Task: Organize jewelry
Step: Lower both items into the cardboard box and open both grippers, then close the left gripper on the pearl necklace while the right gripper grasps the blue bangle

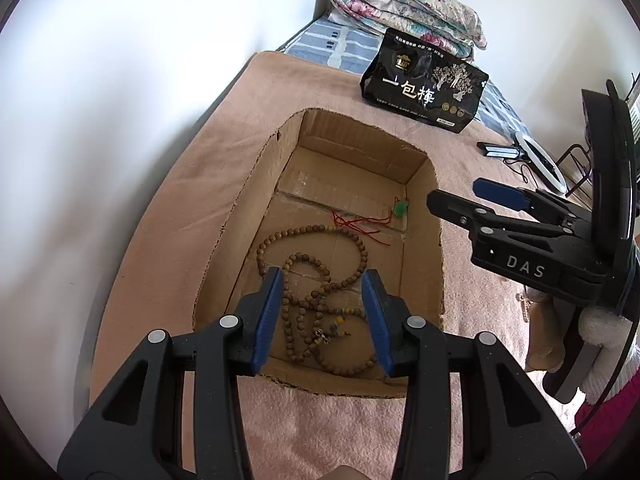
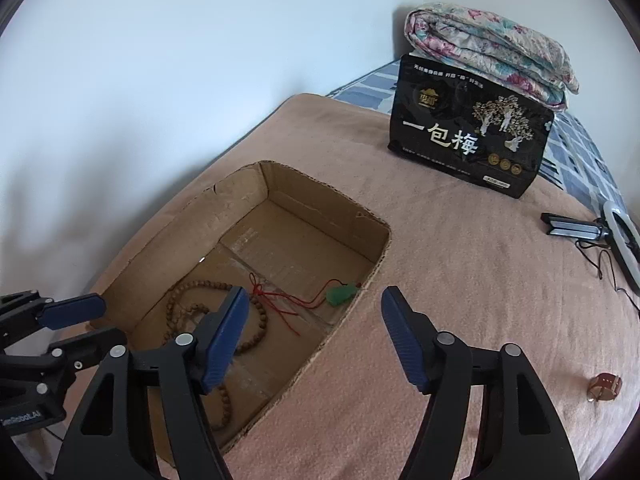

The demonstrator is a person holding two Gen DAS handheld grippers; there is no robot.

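Observation:
An open cardboard box sits on a pink blanket. Inside lie a long string of brown wooden beads and a green pendant on a red cord. My left gripper is open and empty above the beads at the box's near end. My right gripper is open and empty over the box's right wall; it also shows in the left wrist view. A brown ring-like piece lies on the blanket at the right.
A black snack bag stands behind the box, before a folded floral quilt. A white ring light with a stand lies at the far right. A white wall borders the bed's left side.

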